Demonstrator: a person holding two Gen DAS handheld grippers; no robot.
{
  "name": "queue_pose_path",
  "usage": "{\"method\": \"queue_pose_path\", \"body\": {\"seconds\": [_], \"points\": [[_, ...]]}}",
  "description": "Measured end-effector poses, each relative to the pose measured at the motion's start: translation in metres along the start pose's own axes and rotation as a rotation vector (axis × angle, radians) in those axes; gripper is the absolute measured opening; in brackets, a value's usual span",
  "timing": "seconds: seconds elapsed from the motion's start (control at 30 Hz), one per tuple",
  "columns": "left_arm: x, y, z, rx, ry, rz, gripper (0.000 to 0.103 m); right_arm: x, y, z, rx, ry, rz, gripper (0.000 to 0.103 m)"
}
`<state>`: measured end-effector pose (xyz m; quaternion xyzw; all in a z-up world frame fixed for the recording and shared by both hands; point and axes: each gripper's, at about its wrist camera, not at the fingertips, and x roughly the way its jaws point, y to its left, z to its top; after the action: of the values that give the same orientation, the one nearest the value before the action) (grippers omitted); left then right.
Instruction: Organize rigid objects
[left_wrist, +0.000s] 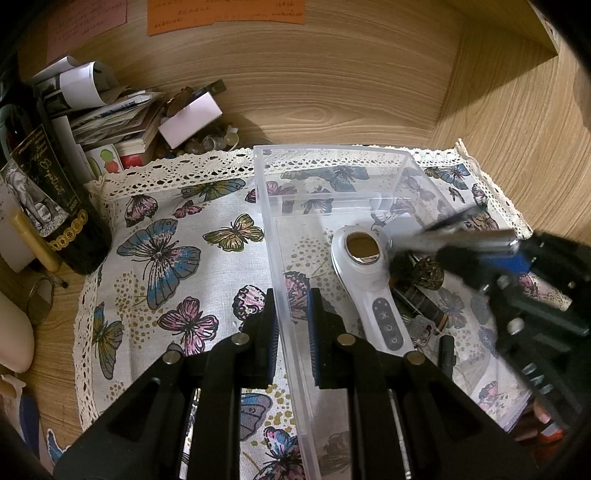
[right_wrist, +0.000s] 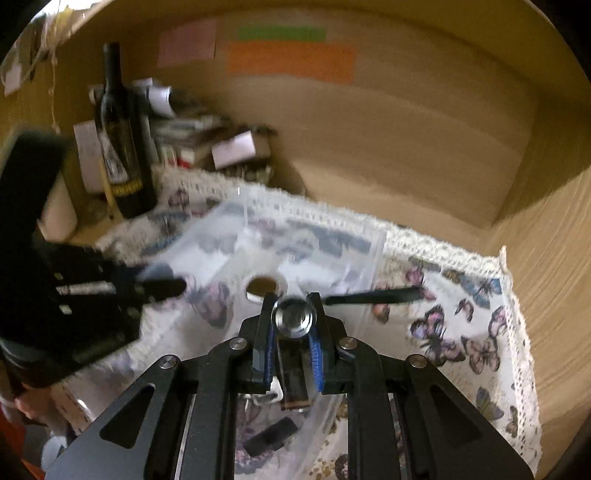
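left claw (left_wrist: 292, 325) clamps the clear bin (left_wrist: 332, 155) wall; right claw (right_wrist: 291, 321) grips a shiny metal piece (right_wrist: 293, 318) above it.

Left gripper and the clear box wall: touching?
Touching. Left wrist view shows the left gripper with fingers on both sides of the clear box wall, pinching it.

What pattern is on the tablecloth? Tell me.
Butterflies in blue, pink and olive on a pale cloth with a white lace edge; clearest in the left wrist view.
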<state>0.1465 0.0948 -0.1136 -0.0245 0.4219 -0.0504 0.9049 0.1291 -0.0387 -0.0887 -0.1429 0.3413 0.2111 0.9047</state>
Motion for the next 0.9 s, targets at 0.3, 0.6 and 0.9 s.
{"method": "queue_pose_path", "body": {"seconds": [0.3,0.6,0.9], "points": [[-0.001,0.001,-0.001,0.002,0.004,0.009,0.013,0.011,-0.001,-0.016,-0.004,0.086,0.026,0.016],[-0.043,-0.005,-0.002,0.011,-0.097,0.066,0.013,-0.023,-0.01,-0.013,0.027,0.009,0.055,0.035],[-0.107,-0.038,-0.009,0.053,-0.298,0.079,0.045,-0.093,-0.02,-0.008,0.065,-0.2,0.051,0.07]]}}
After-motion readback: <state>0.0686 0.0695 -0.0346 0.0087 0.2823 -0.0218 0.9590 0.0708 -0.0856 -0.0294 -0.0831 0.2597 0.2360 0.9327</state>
